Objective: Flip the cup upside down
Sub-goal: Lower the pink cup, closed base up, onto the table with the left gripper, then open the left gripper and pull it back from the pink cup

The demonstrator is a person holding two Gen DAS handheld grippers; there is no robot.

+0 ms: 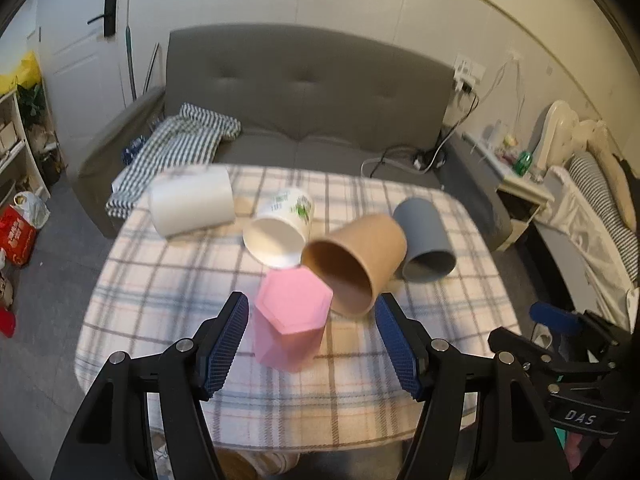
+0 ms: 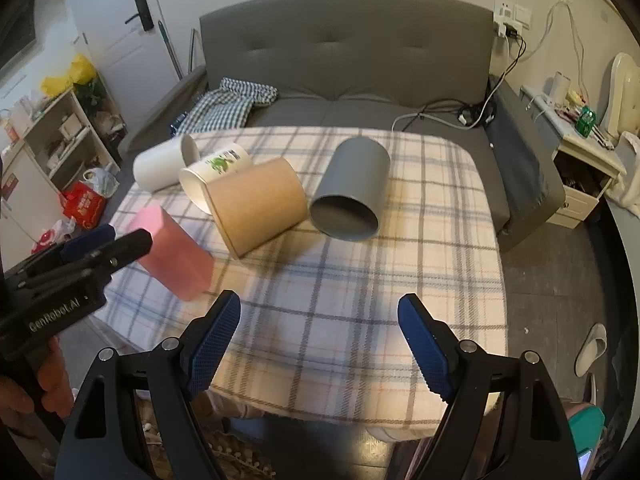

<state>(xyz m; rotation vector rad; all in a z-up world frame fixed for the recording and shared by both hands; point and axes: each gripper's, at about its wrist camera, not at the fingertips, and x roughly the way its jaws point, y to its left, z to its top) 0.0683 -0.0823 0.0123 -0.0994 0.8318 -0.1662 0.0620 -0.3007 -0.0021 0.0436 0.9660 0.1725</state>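
A pink hexagonal cup (image 1: 290,320) stands base-up on the plaid tablecloth (image 1: 168,280), slightly tilted and blurred. My left gripper (image 1: 310,336) is open, its blue pads on either side of the cup and apart from it. In the right wrist view the pink cup (image 2: 172,250) sits at the left by the left gripper (image 2: 108,246). A brown cup (image 1: 356,264), grey cup (image 1: 426,246), white printed cup (image 1: 280,230) and plain white cup (image 1: 192,208) lie on their sides. My right gripper (image 2: 320,340) is open and empty above the table's front.
A grey sofa (image 2: 344,60) with a checked cloth (image 2: 228,106) stands behind the table. Shelves and bags (image 2: 80,196) are at the left, a nightstand (image 2: 580,168) at the right. The right gripper shows at the right edge of the left wrist view (image 1: 568,344).
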